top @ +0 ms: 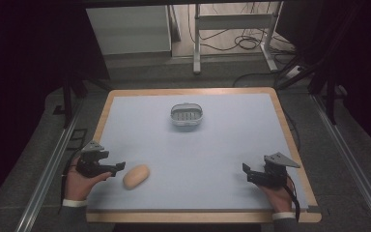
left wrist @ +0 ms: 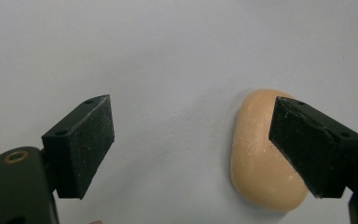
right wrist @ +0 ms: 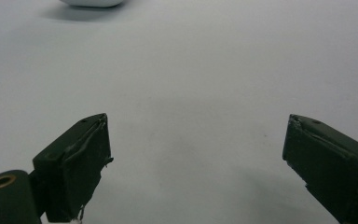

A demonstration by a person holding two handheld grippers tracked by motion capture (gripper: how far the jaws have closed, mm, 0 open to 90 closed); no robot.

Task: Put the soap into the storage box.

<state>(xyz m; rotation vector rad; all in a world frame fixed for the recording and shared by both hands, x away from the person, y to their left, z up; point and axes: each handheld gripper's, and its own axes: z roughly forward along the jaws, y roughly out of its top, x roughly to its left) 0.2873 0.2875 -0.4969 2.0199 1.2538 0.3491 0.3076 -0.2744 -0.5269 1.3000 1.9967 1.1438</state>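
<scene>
**Two open grippers, one bar of soap between them and the dish**

At the near edge of the table the person's two hands rest low, sleeves just showing. The left hand [top: 79,181] holds the left black two-jaw gripper [top: 118,167] close to the near-left corner, angled inward toward the middle of the table, its jaws spread wide with nothing between them. In the left gripper view one jaw stands in front of the soap's right side, the other well off to its left; whether the jaw touches the soap I cannot tell. The right hand [top: 280,195] holds the right black two-jaw gripper [top: 247,174] near the right edge, pointing leftward across the mat, jaws likewise wide apart over bare surface.

Count them: two grippers, one soap, one dish.

The pale peach oval bar of soap [top: 136,176] lies flat on the light blue mat [top: 222,145], just beside the left gripper's tips. It is smooth, rounded, slightly speckled, with a soft matt sheen.

Farther off, past the middle of the table, sits the small white oval soap dish with a slotted floor [top: 187,115], well apart from both grippers.
</scene>
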